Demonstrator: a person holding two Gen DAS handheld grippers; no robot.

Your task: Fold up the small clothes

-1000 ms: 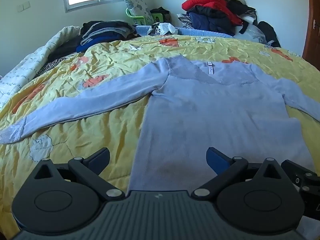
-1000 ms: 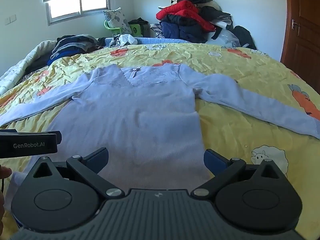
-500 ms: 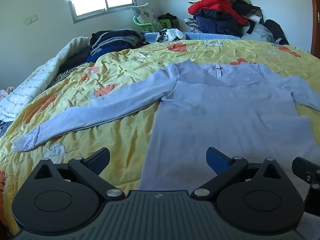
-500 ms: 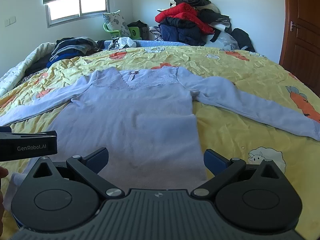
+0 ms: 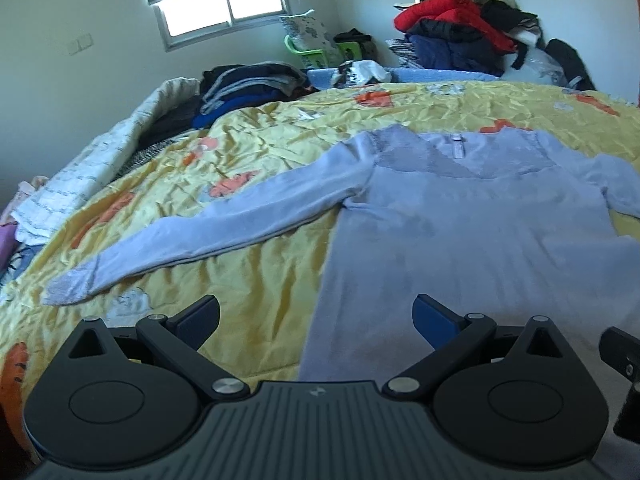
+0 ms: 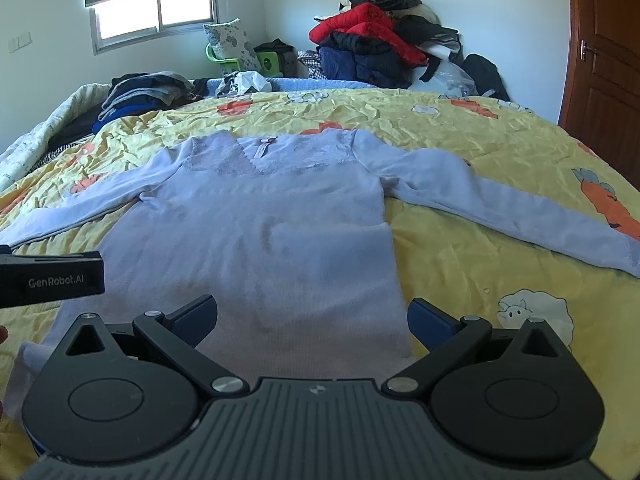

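Note:
A light blue long-sleeved top [image 5: 460, 232] lies flat, front up, on the yellow bedspread [image 5: 256, 160], both sleeves spread out sideways. It also shows in the right wrist view [image 6: 272, 224]. My left gripper [image 5: 316, 320] is open and empty above the top's lower left hem. My right gripper [image 6: 312, 318] is open and empty above the lower right hem. The left sleeve's cuff [image 5: 68, 288] lies at the left; the right sleeve [image 6: 520, 216] reaches to the right edge. The left gripper's body [image 6: 48, 280] shows at the left of the right wrist view.
Piles of clothes sit at the bed's far end: dark folded ones [image 5: 248, 88] at the left, red and dark jackets [image 6: 372, 44] at the back. A white quilt [image 5: 80, 172] lies along the left side. A wooden door [image 6: 604, 48] stands at the right.
Both grippers have pulled back and risen slightly, so more of the top and bed shows. The left view has turned left, bringing the left cuff into view. Both stay open.

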